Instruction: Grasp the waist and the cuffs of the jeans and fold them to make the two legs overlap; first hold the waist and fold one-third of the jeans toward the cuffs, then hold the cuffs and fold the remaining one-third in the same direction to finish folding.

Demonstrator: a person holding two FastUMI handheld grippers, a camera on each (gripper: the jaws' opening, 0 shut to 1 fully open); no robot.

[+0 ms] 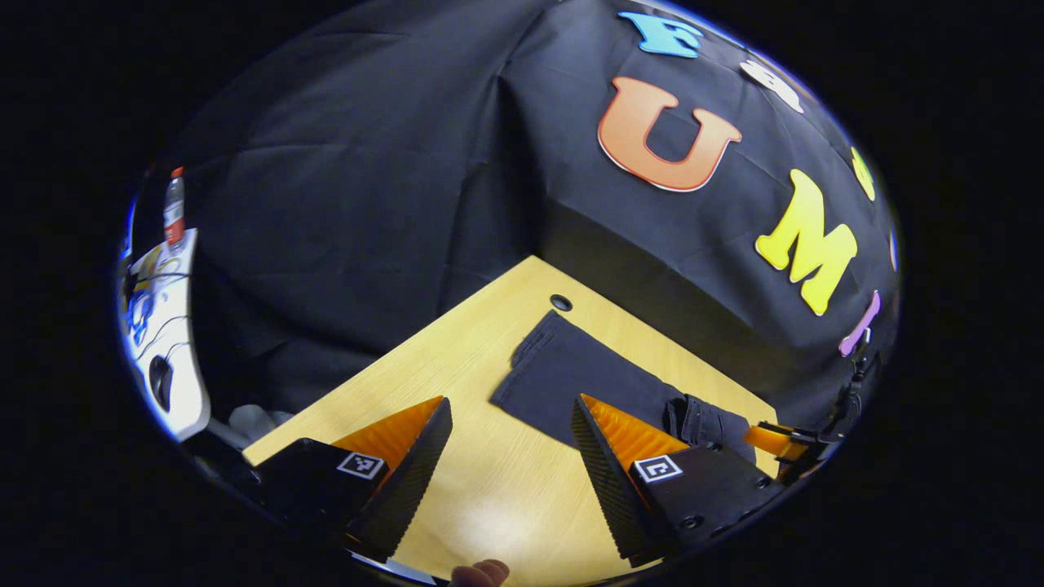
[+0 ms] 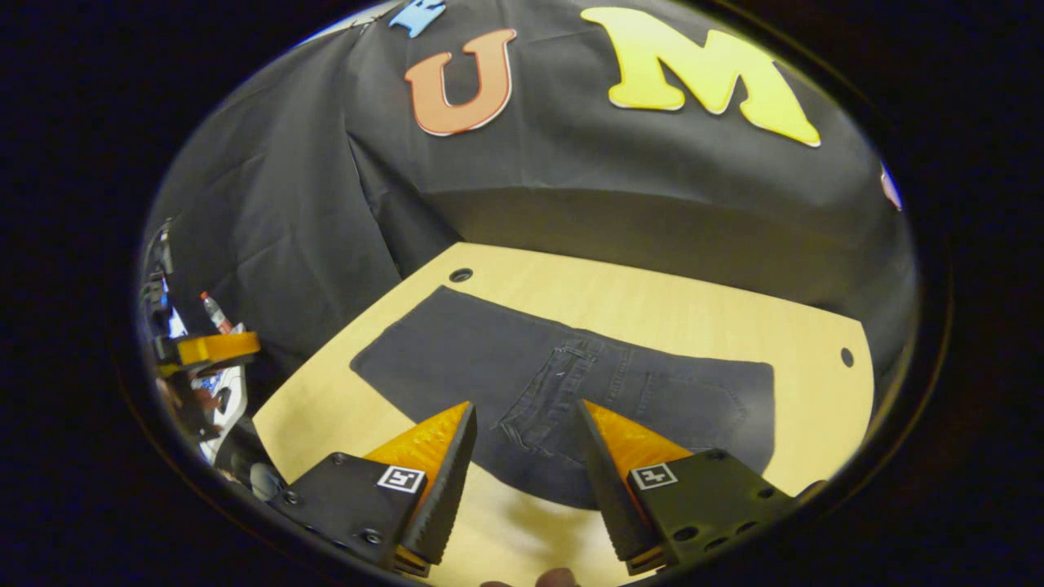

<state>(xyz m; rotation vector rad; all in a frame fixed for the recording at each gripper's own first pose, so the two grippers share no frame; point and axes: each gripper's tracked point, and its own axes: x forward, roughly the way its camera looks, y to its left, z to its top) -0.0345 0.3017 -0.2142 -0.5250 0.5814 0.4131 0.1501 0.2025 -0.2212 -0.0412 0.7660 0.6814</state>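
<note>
Black cloth is draping the booth behind a pale wooden worktop [image 2: 652, 302], and the dark jeans [image 2: 489, 359] are lying flat on it, apparently already doubled so the legs overlap. Their long axis is running along the worktop's far edge, with the cuffs pointing toward the far left corner, near a round cable hole [image 2: 461, 275], and the waist spreading toward the right end.

The right tongs [image 2: 522, 456] are hovering with their fingers well apart, empty, directly over the near edge of the waist and pocket area, so the cloth is lying just ahead of and between the fingers. The left tongs [image 1: 510, 456] are also standing apart and empty, above bare wood beside the cuff end; the jeans are lying ahead and slightly to the right of them.

The right tongs seem nearer the cloth, and the waist fold is probably the coming step, carrying that end along the long axis toward the cuffs.

The right gripper view is showing the whole spread of the garment, with pocket stitching and the seat; the left gripper view is showing the cuff hem [image 1: 538, 342] close up and the bunched waist [image 1: 705, 420] beyond it, with an orange finger of the other tongs [image 1: 775, 440] just past it. A fingertip [image 1: 481, 573] is peeking in at the bottom.
</note>
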